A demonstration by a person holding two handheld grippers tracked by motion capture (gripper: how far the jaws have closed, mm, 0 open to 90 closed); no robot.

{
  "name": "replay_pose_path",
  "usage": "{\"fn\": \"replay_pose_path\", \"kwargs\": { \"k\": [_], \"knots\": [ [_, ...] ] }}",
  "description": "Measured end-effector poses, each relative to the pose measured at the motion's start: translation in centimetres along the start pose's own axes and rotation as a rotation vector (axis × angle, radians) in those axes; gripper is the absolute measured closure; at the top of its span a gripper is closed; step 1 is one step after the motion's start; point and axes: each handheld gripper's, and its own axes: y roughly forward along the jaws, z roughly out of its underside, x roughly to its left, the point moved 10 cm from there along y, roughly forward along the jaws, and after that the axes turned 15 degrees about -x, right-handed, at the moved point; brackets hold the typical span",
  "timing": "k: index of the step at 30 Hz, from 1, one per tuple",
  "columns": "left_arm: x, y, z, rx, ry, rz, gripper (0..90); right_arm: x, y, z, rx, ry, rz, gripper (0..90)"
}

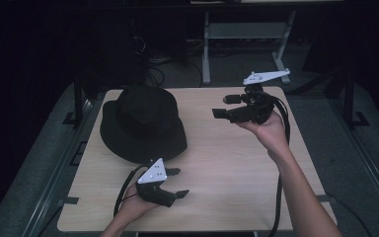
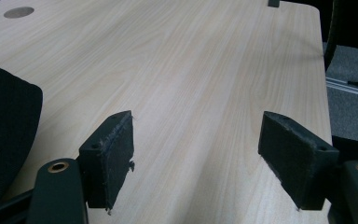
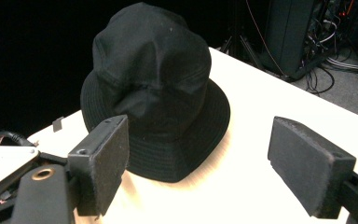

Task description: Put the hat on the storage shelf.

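Now the approach — both grippers open, hat untouched.

Black bucket hat [image 1: 143,123] sits crown-up toward the far-left corner of the pale wooden table [image 1: 227,163]. Left gripper [image 1: 176,182] waits near the front edge, jaws spread on nothing; right gripper [image 1: 222,106] — near the far-right corner — aims empty jaws at the hat. Likely next: close in on the brim. Dark room, cables behind.

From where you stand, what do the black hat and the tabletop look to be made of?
The black bucket hat looks like soft woven cloth, perhaps cotton: matte, with dents in the crown and stitched rows round the brim. The tabletop looks like pale wood or a wood-look laminate: fine straight grain, smooth, with a slight sheen.
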Motion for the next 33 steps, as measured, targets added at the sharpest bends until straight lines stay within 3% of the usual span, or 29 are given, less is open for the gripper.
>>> {"fn": "replay_pose_path", "kwargs": {
  "k": [33],
  "knots": [
    [-0.1, -0.1, 0.1, 0.009, 0.001, -0.002, 25.9, 0.6, -4.8, 5.4, 0.017, 0.03, 0.024, 18.1]
  ]
}}
